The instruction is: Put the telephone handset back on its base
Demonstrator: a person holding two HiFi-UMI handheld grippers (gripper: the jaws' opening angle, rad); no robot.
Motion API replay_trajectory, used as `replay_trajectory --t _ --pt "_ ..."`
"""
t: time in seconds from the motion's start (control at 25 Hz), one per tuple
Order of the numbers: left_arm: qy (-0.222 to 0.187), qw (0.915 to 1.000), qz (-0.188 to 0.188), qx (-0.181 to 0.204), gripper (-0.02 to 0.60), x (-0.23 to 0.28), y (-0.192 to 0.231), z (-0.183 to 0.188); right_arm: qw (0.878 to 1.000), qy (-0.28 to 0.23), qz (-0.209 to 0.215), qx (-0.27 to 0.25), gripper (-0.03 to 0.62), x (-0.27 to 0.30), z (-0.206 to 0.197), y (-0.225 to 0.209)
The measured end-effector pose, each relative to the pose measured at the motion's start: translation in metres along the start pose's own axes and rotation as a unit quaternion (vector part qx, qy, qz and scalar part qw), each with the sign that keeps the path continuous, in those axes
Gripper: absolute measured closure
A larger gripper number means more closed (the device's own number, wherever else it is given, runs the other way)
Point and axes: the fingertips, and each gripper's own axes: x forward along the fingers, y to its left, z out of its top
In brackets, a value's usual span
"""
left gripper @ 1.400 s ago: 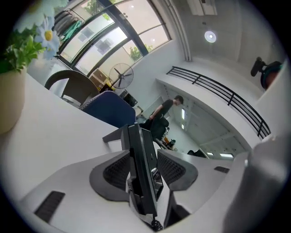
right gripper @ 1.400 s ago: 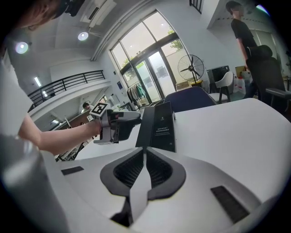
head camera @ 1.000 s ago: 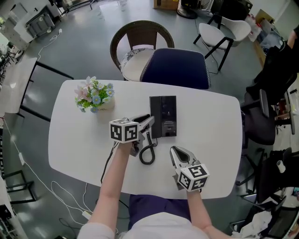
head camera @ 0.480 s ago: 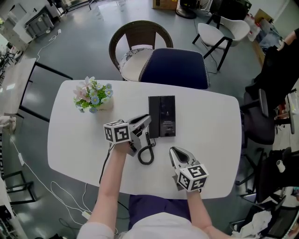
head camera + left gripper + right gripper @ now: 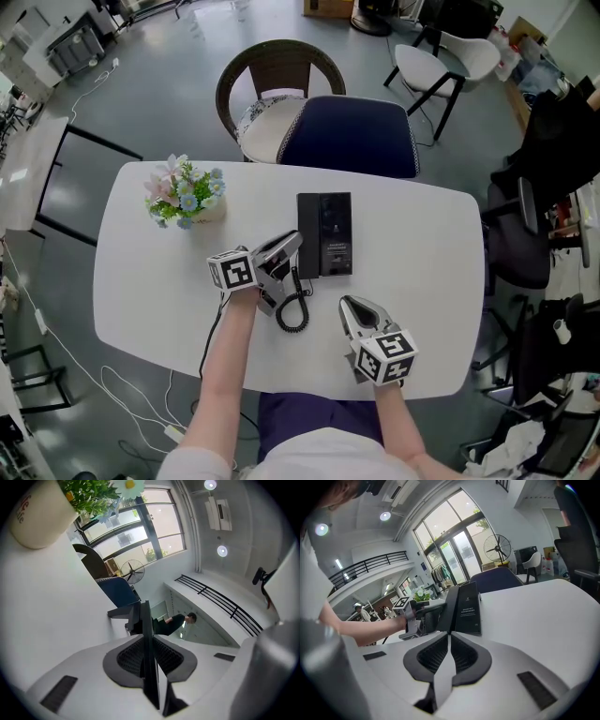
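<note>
Black handset clenched by left tongs, just closing; right tongs pressed together, empty

Open tabletop right of the base — coiled cord and flower pot stand left.

The left gripper lies level and rolled onto its side, reaching up and to the right from the bare left forearm. Its fingers have just been closing and now clamp the telephone handset. The right gripper tilts downward on the right forearm, its fingers pressed together with nothing between them.
</note>
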Motion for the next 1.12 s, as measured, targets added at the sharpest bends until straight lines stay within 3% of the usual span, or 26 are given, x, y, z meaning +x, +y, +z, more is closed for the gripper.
replay_trajectory --t 0.32,0.52,0.72,1.12 --pt "-0.037 0.9992 0.010 -0.012 0.514 0.0015 0.0046 -0.0037 1.000 0.002 -0.002 0.000 0.551 0.0018 -0.0015 0.0005" --pt "-0.060 0.9962 0.056 0.030 0.514 0.0016 0.0043 -0.0038 1.000 0.003 0.001 -0.001 0.551 0.0031 -0.0022 0.0020" --pt "-0.049 0.9879 0.127 0.075 0.520 0.0005 0.0110 -0.0070 1.000 0.001 0.004 -0.004 0.551 0.0031 -0.0022 0.0037" --pt "-0.036 0.9865 0.142 0.073 0.522 0.0018 0.0086 -0.0086 1.000 -0.002 0.008 -0.010 0.551 -0.0020 0.0008 0.0052"
